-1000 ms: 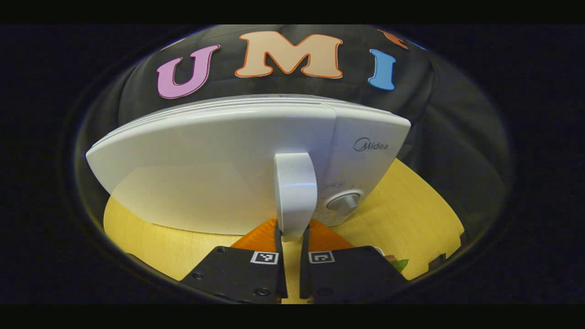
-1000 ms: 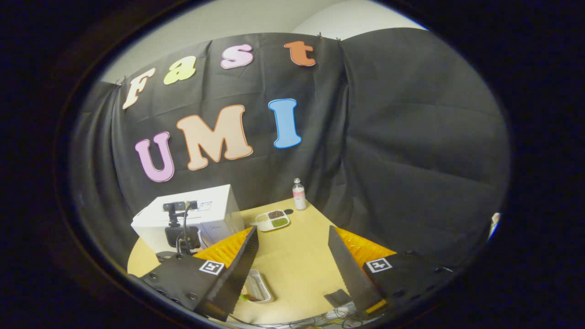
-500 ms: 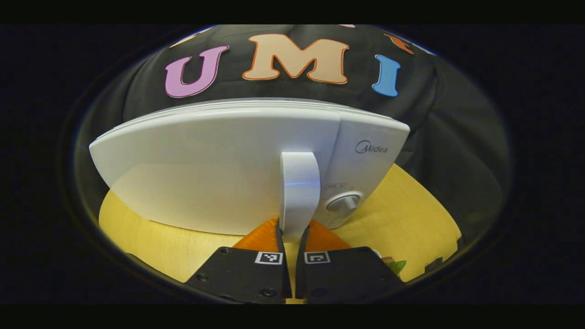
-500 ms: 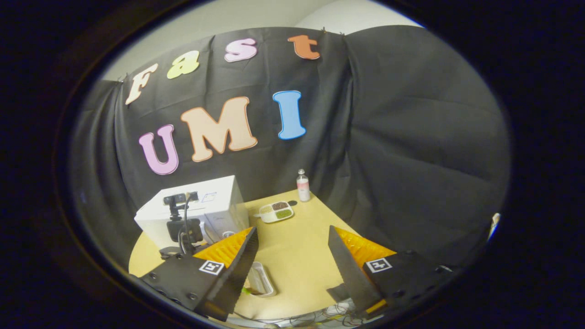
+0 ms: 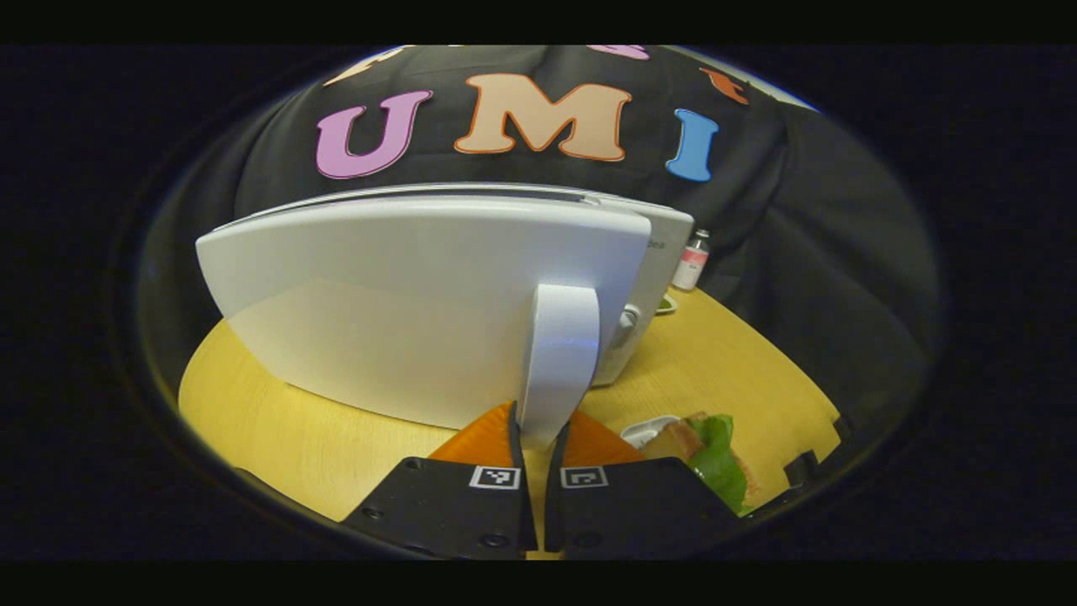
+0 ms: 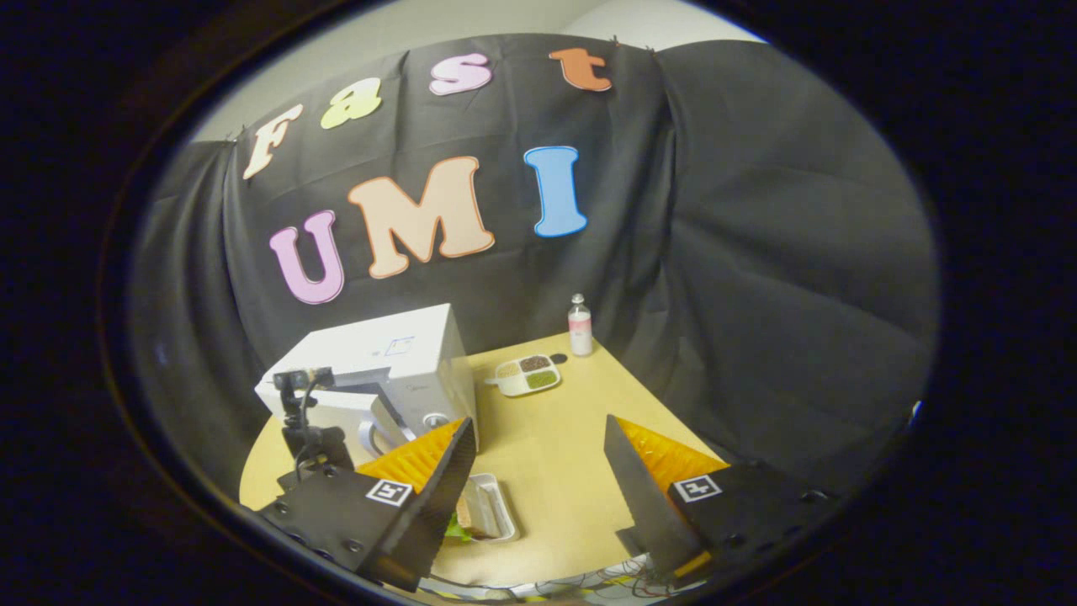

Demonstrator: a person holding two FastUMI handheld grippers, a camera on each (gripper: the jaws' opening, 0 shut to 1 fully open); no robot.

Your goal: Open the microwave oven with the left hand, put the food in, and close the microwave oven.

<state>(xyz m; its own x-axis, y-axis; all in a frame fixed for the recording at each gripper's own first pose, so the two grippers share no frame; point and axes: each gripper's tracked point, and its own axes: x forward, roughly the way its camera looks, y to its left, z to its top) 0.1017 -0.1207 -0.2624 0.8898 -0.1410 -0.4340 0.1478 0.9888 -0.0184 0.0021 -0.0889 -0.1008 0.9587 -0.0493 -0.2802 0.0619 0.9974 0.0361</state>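
Up close in the left gripper view, the left gripper [image 5: 536, 438] has its fingers pinching the lower end of the white door handle [image 5: 559, 358] of the microwave oven [image 5: 421, 311], whose door stands swung partly away from the body, a gap showing at its right edge beside the control knob [image 5: 627, 318]. Right of the fingers, near the counter's [image 5: 278, 438] front edge, a white tray of food [image 5: 702, 450] with green leaves lies on the wood. A small bottle [image 5: 692, 261] stands past the oven by the back edge. Over in the right gripper view, the right gripper [image 6: 538, 480] hangs above the counter [image 6: 555, 438] with its fingers spread wide, nothing between them. The microwave oven [image 6: 387, 370] sits at the counter's left side, its door ajar, with the left gripper [image 6: 307, 421] at the door. The food tray [image 6: 488, 515] lies near the front edge, just beside the right gripper's left finger. A divided dish [image 6: 528, 375] and the bottle [image 6: 580, 326] stand at the back edge.
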